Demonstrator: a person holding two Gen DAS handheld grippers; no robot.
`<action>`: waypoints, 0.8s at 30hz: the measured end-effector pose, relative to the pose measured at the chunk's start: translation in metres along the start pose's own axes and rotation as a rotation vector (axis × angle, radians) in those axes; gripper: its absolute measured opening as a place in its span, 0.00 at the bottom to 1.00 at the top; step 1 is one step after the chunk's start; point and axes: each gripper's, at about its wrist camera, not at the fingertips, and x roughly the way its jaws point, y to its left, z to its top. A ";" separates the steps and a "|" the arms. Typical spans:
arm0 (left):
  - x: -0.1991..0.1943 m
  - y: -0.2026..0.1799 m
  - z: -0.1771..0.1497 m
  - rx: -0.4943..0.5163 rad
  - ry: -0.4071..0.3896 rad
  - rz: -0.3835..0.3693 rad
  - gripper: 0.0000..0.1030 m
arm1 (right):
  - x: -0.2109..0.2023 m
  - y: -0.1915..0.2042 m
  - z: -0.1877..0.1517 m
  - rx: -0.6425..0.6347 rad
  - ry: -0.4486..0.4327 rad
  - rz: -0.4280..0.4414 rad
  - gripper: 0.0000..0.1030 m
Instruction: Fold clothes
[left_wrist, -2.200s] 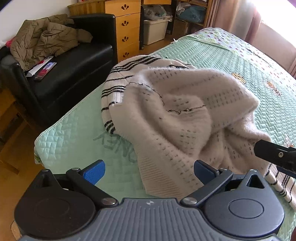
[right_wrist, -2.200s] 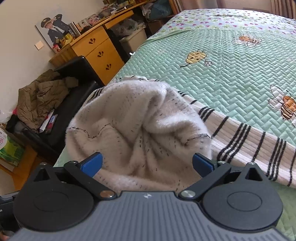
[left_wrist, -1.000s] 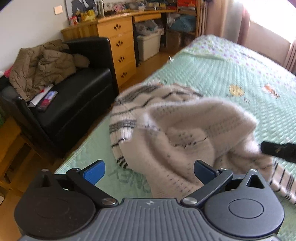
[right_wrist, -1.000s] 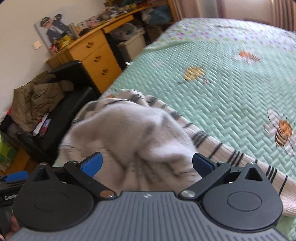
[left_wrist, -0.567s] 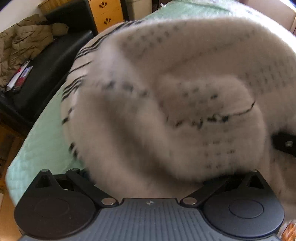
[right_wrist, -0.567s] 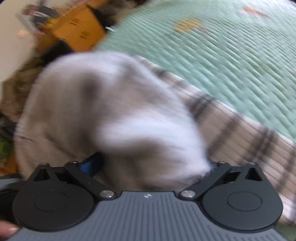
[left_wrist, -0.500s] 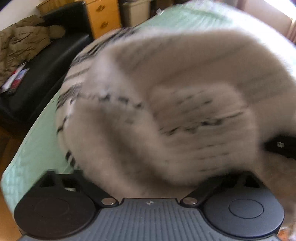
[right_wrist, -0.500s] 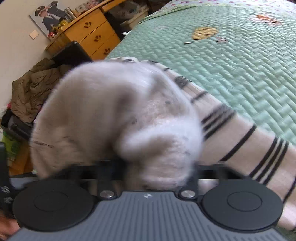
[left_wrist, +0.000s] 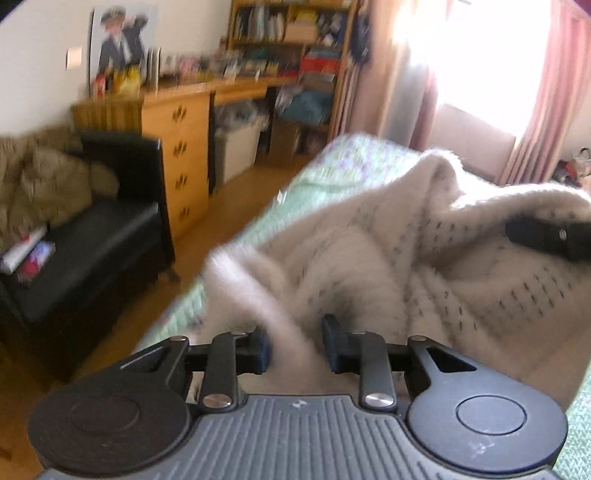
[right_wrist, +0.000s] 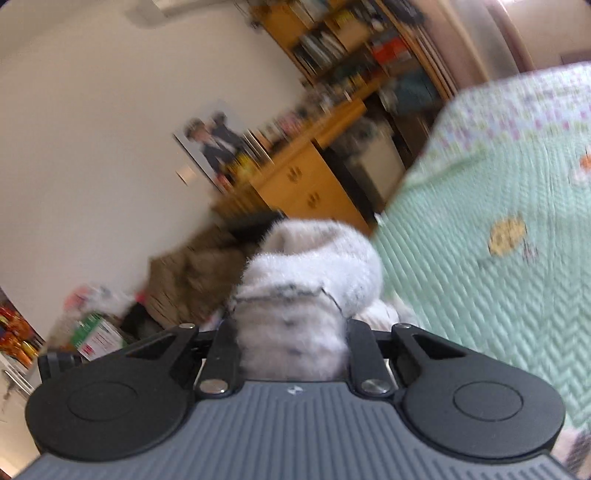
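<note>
L gripper (left_wrist: 295, 345): fingers just closed, narrow, pinching a fold of cream sweater (left_wrist: 424, 258). R gripper (right_wrist: 291, 343): fingers narrow, clamped on a sweater bunch. Sweater hangs between both grippers above the green quilted bed (right_wrist: 498, 288).

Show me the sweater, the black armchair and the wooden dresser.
sweater (left_wrist: 424, 266), left wrist view, dotted knit body.
black armchair (left_wrist: 92, 240), left wrist view, seat cushion.
wooden dresser (left_wrist: 177, 147), left wrist view, drawer front.
</note>
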 end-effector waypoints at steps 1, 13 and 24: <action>-0.013 -0.003 0.005 0.010 -0.029 -0.009 0.30 | -0.011 0.006 0.007 -0.010 -0.024 0.011 0.19; 0.005 -0.031 -0.050 0.064 0.071 0.032 0.99 | -0.035 -0.007 -0.012 -0.053 0.181 -0.163 0.69; 0.081 -0.026 -0.134 0.073 0.290 0.002 0.99 | -0.047 -0.110 -0.106 0.089 0.363 -0.364 0.70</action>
